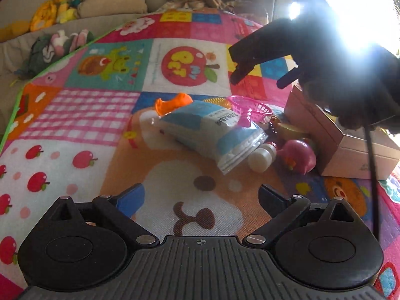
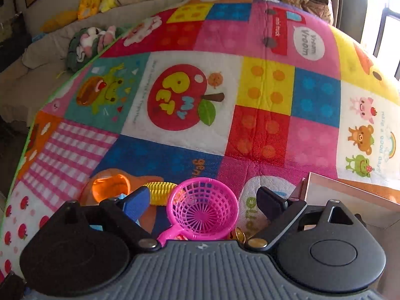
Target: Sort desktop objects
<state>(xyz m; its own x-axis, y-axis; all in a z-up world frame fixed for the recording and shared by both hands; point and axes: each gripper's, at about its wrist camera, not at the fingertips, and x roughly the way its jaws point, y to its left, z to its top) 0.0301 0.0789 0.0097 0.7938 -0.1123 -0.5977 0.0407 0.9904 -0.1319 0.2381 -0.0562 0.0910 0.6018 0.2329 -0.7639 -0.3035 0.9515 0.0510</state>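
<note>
A pile of small objects lies on the patchwork play mat (image 1: 100, 115). It holds a blue-and-white pouch (image 1: 212, 132), an orange toy (image 1: 172, 102), a yellow corn toy (image 1: 217, 101), a pink strainer basket (image 1: 252, 107), a small white bottle (image 1: 262, 157) and a pink round toy (image 1: 298, 156). My left gripper (image 1: 201, 200) is open and empty, low over the mat in front of the pile. My right gripper (image 2: 202, 200) is open above the pink strainer (image 2: 203, 210), not touching it; it also shows dark in the left wrist view (image 1: 260, 75). The orange toy (image 2: 110, 187) and corn (image 2: 160, 190) lie beside it.
A cardboard box (image 1: 350, 145) stands open to the right of the pile; its edge shows in the right wrist view (image 2: 350, 200). A sofa with plush toys (image 1: 60, 7) and cushions lies beyond the mat's green edge. Strong window glare fills the upper right.
</note>
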